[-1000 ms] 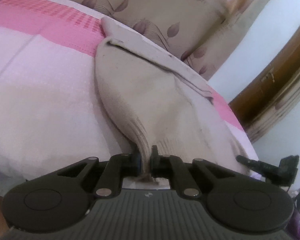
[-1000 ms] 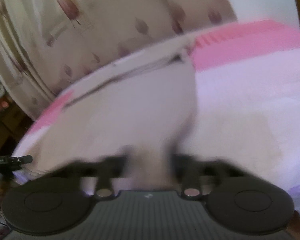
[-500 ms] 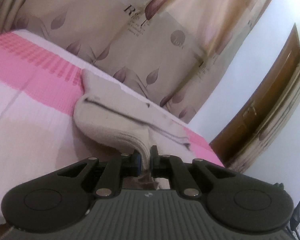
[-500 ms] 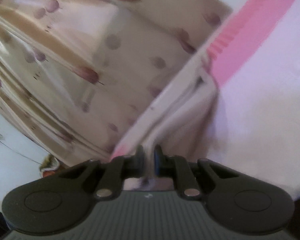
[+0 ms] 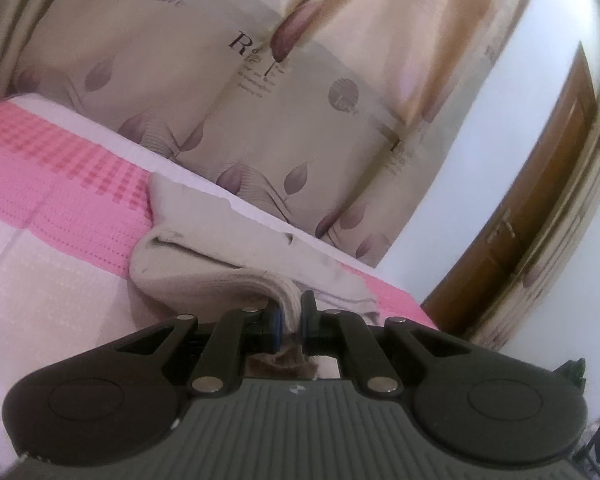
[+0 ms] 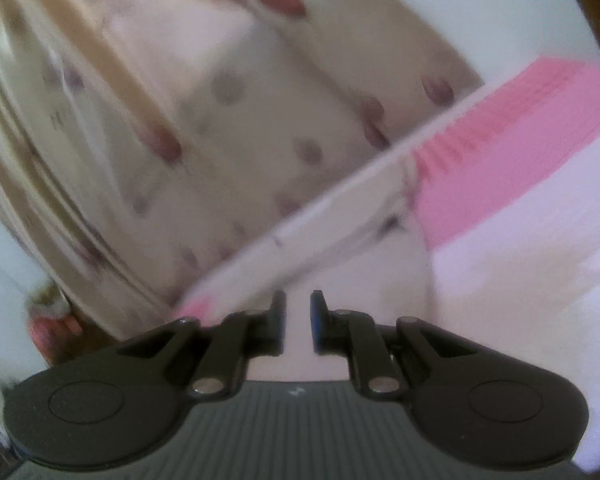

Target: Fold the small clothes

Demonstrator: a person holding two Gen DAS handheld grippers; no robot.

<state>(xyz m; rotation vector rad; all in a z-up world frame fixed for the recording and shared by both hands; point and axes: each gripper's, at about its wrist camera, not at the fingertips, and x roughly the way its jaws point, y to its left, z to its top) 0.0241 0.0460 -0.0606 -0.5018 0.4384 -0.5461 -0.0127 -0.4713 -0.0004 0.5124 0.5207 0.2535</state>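
Observation:
A small beige garment [image 5: 204, 248] lies on the pink and white bed cover [image 5: 52, 200], its near edge lifted and curled over. My left gripper [image 5: 290, 312] is shut on that near edge, which bunches between the fingers. In the blurred right wrist view the same beige garment [image 6: 364, 264] stretches from the pink band toward my right gripper [image 6: 298, 312]. The right jaws stand a narrow gap apart with pale cloth between them. Whether they grip it I cannot tell.
A beige curtain with purple leaf prints [image 5: 300, 100] hangs behind the bed. A brown wooden door [image 5: 540, 200] and white wall stand at the right. The bed's far edge [image 5: 260, 212] runs close behind the garment.
Both grippers have lifted the garment's near edge and carried it toward the far edge, so the cloth folds over itself. The right jaws have opened slightly in the last half second.

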